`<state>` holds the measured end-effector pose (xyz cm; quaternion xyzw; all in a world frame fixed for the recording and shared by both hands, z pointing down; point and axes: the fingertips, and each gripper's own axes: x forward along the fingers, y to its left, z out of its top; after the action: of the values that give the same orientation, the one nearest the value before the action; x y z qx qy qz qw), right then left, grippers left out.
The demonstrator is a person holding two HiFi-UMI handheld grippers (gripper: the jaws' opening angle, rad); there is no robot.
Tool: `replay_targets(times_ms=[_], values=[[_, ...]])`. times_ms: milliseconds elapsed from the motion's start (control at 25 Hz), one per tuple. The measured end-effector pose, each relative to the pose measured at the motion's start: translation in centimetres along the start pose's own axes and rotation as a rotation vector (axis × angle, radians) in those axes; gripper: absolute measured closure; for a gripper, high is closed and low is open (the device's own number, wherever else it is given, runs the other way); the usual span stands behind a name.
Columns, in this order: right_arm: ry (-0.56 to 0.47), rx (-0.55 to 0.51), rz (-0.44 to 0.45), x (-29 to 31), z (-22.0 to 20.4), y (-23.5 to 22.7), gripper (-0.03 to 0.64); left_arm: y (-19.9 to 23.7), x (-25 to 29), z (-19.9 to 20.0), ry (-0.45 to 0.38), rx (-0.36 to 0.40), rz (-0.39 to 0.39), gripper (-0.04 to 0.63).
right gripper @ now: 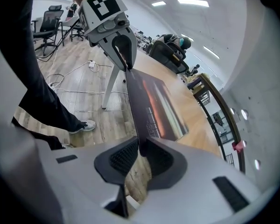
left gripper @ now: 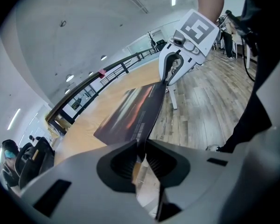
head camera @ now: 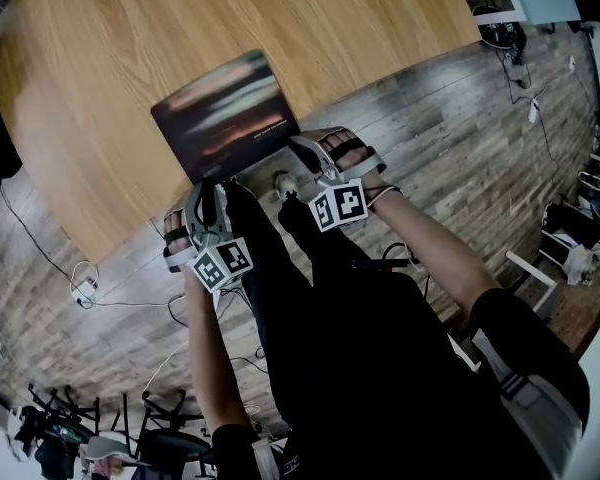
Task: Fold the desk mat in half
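Head view shows the desk mat (head camera: 225,113) lying on the counter (head camera: 100,58), stretching away from both claws. The left claw (head camera: 208,190) and right claw (head camera: 305,150) are each pinched tight on a near corner, the long edge running between them. The fold, I'd say, goes straight ahead — near edge over to far edge.

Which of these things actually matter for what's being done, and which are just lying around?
Part of the job: desk mat, its near edge clamped in both pairs of jaws; left gripper; right gripper; wooden table under the mat.
Just lying about: floor cables; office chair.
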<state>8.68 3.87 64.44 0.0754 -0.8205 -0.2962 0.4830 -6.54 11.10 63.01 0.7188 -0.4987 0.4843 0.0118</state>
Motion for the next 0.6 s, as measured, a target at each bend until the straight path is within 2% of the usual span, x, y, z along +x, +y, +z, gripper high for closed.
replay_targets(times_ms=[360,600], values=[[-0.036,0.009,0.011,-0.39,0.36,-0.14,0.575,0.01,0.14,-0.3,0.007,0.022,0.003,0.51],[-0.052,0.013,0.028,-0.76,0.48,-0.62,0.58,0.45,-0.13,0.12,0.0,0.01,0.009,0.547]])
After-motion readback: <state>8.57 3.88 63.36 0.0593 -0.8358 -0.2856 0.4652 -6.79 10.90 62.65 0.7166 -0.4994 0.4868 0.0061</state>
